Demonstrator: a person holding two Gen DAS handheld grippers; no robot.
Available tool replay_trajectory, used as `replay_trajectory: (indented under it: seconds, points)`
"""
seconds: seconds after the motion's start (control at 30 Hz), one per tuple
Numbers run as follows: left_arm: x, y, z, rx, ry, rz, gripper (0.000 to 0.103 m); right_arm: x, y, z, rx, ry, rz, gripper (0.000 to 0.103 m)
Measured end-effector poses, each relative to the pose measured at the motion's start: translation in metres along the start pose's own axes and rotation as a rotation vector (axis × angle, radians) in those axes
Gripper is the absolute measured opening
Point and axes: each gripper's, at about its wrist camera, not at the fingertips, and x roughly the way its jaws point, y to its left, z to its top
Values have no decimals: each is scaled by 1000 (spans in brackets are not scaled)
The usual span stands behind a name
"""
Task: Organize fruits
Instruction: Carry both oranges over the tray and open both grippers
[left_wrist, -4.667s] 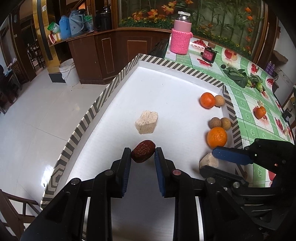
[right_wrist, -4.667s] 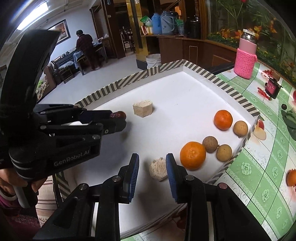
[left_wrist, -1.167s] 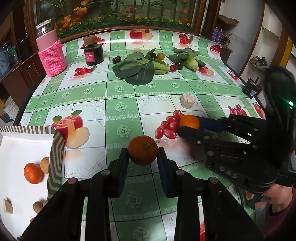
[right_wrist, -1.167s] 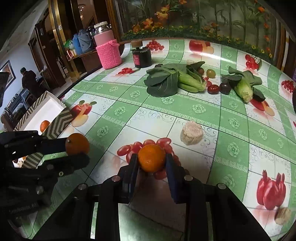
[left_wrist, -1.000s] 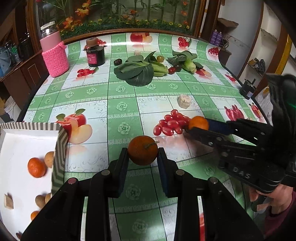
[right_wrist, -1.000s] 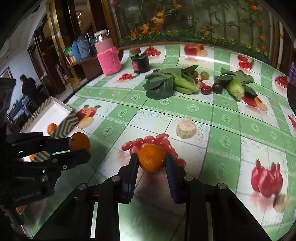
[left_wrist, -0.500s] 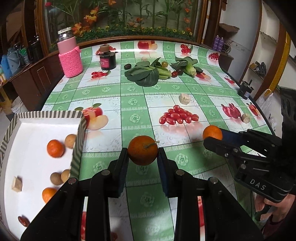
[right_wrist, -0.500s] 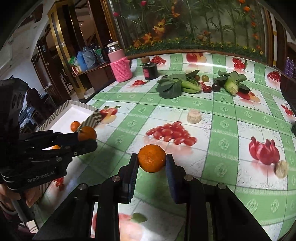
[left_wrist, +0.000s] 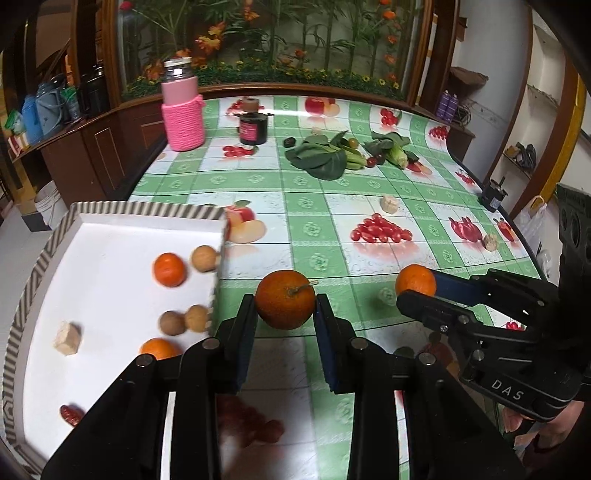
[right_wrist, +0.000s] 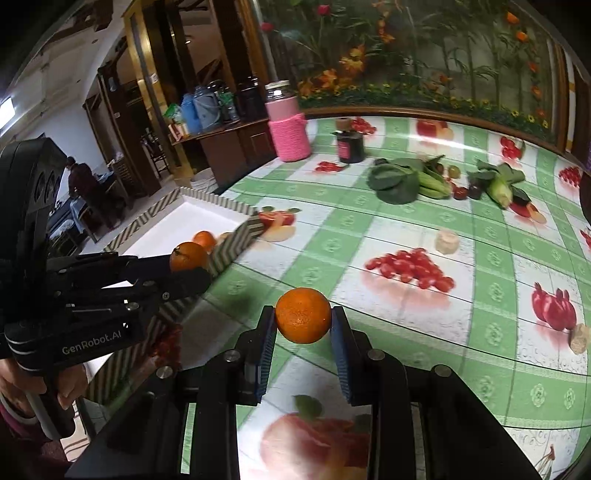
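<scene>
Two oranges are in hand, one per tool. The left tongs (left_wrist: 284, 312) pinch a darker orange with a stem (left_wrist: 285, 299) between their blue pads, clear of the worktop (left_wrist: 332, 192); its stem points up and to the right, and being round it has no long axis to speak of. The right tongs (right_wrist: 303, 326) pinch a brighter orange (right_wrist: 303, 315) the same way, also lifted.

From the left tongs, the white tray with the striped rim (left_wrist: 44, 236) lies just to the left and slightly ahead, its near corner close beside the held fruit. From the right tongs it sits well off to the left, beyond the other tool. So the left side is the nearer, and I judge a short leftward carry over the rim would place its orange among the fruit already in the tray.
</scene>
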Motion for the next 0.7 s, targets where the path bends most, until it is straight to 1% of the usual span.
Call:
replay_trajectory:
  seconds: [0.33,0.7]
  points:
    - [-20,45,-9,-57,-21,71,29,12,46,12,-68,1,54,30]
    - [-27,91,-19,-116,-19,136,29,40,92,28,-140,22,112,30]
